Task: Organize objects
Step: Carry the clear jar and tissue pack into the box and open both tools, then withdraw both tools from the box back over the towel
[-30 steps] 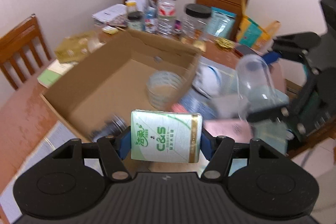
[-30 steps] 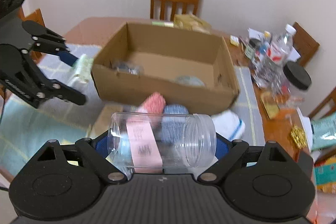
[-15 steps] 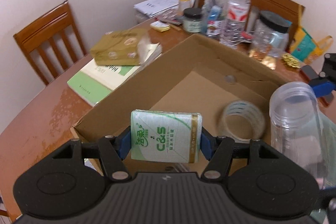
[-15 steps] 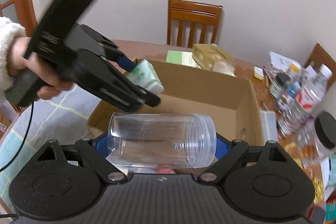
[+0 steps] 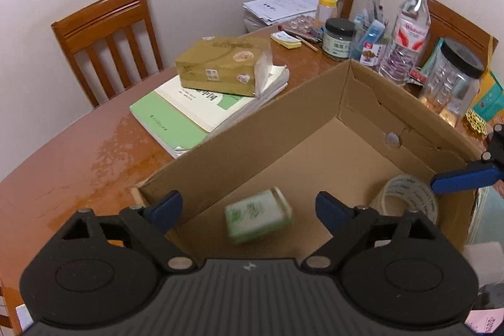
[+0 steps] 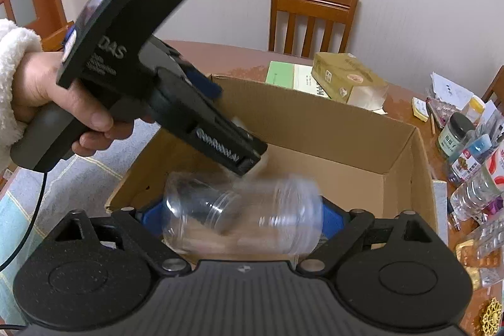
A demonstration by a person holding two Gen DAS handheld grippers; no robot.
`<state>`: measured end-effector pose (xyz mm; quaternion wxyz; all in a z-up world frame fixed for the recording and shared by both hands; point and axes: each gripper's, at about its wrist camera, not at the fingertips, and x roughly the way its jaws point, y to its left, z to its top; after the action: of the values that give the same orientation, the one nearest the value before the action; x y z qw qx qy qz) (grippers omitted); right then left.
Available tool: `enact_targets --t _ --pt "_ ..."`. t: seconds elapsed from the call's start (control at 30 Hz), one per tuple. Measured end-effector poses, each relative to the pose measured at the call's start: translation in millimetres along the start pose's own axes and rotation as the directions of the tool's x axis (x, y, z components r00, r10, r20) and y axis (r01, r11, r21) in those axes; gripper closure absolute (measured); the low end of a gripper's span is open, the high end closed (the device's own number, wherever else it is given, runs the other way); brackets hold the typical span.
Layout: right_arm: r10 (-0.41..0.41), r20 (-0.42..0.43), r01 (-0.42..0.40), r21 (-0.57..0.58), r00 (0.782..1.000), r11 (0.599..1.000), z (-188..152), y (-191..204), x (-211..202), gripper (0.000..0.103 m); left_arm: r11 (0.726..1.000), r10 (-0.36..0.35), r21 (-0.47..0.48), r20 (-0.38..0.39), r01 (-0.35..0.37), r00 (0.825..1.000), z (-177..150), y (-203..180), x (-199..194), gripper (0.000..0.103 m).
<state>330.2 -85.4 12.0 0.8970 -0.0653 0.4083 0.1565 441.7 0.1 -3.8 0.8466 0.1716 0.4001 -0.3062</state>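
tissue pack (image 5: pixel 258 219) blurred in cardboard box (image 5: pixel 283 128), left gripper (image 5: pixel 249 207) just spread wide; right gripper (image 6: pixel 242 219) just widened, clear jar (image 6: pixel 242 219) blurred between.

- The box (image 5: pixel 271 128) is seen in plain brown cardboard.
- The tissue pack (image 5: pixel 257 214) is coloured pale green with white.
- The jar (image 6: pixel 242 213) is made of clear plastic.
- The tape roll (image 5: pixel 406 200) is shown clear, with faint print.
- The left gripper (image 5: pixel 249 207) is black, with blue pads.
- The books (image 5: pixel 195 109) are covered in green and white.
- The sleeve (image 6: pixel 9 77) is seen in fluffy white.
- The chairs (image 5: pixel 107 37) are of reddish-brown wood.
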Motion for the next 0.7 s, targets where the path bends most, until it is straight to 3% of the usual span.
enact_targets --t 0.37,0.7 --pt "-0.013 0.022 0.013 -0.005 1.000 1.000 5 -8 -16 0.000 0.999 0.052 -0.007 0.056 -0.052 0.997 -11 -12 -49 0.004" --pt "-0.049 0.038 0.048 0.024 0.998 0.999 -31 -1 -47 0.000 0.998 0.051 -0.049 0.091 -0.046 0.995 -53 -34 -96 0.004"
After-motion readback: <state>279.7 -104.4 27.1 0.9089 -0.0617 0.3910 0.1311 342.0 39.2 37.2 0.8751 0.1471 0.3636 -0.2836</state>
